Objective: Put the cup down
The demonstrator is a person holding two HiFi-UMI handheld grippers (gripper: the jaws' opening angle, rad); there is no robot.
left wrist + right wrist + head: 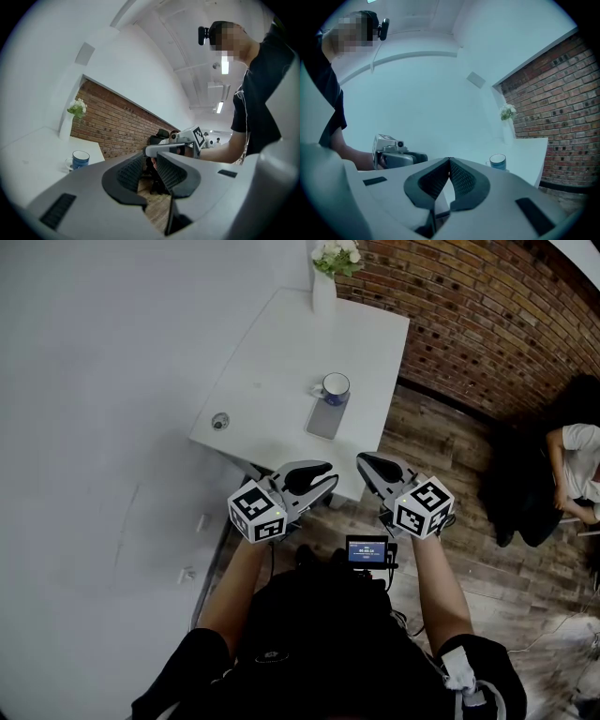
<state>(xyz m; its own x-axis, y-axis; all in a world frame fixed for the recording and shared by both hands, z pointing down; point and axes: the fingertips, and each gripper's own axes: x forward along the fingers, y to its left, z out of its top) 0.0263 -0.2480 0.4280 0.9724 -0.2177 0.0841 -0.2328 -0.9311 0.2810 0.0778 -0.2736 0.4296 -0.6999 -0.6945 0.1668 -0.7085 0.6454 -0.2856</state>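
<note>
Head view: the cup (336,388) stands upright on the table (272,352), at the far end of a grey mat (325,420), with a vase (323,289) at the far edge. The left gripper (324,474) and right gripper (366,463) hang off the table's near edge, well apart from the cup. Left gripper view: the jaws are slightly apart with nothing between them; the cup sits to the left. Right gripper view: the jaws are pressed together, empty; the cup sits to the right.
</note>
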